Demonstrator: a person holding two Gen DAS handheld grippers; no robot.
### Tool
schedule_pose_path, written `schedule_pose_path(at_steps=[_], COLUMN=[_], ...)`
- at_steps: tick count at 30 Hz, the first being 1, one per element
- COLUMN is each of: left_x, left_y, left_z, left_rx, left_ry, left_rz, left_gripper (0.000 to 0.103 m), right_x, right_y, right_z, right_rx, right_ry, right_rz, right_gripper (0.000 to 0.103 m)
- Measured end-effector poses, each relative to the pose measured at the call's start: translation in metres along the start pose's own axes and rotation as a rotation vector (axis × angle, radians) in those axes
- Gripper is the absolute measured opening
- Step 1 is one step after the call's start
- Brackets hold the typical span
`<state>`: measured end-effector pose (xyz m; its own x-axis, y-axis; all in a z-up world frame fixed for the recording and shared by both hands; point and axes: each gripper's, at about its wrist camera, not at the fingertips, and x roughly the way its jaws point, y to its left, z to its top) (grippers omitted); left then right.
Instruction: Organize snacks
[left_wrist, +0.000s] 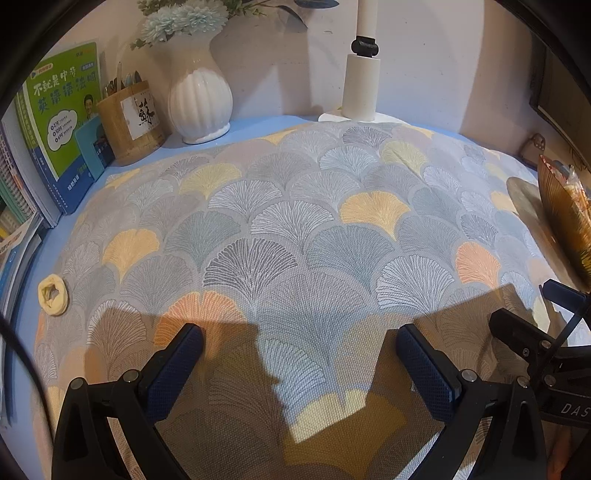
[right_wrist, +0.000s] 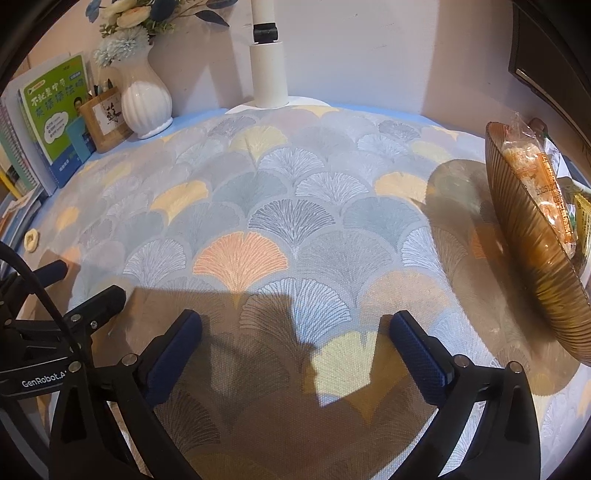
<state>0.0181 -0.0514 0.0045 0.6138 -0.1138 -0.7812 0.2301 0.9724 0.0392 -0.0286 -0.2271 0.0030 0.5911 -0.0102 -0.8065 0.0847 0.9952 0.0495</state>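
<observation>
A ribbed amber glass bowl (right_wrist: 532, 254) stands at the right edge of the table and holds wrapped snack packets (right_wrist: 532, 166); it also shows in the left wrist view (left_wrist: 565, 221). My left gripper (left_wrist: 299, 339) is open and empty, low over the patterned tablecloth (left_wrist: 295, 206). My right gripper (right_wrist: 295, 325) is open and empty over the cloth, left of the bowl. The two grippers are side by side: the right one shows at the left wrist view's right edge (left_wrist: 532, 332), the left one at the right wrist view's left edge (right_wrist: 74, 302).
A white vase (left_wrist: 199, 96) with flowers, a wooden pen holder (left_wrist: 129, 118), books (left_wrist: 62, 122) and a white lamp post (left_wrist: 362, 81) line the back wall. A small yellow ring (left_wrist: 53, 295) lies at the cloth's left edge.
</observation>
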Motion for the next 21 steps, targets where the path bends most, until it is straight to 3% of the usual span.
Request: schedule_pose_path(at_steps=[21], left_x=[0.0000], left_y=[0.0004], left_z=[-0.0006], left_rx=[0.000], left_ry=[0.000], left_rz=[0.000], left_gripper=[0.103], right_x=[0.0023], right_y=[0.0030], right_z=[0.0003], right_rx=[-0.010], right_ry=[0.008], right_rz=[-0.005], right_gripper=[0.103])
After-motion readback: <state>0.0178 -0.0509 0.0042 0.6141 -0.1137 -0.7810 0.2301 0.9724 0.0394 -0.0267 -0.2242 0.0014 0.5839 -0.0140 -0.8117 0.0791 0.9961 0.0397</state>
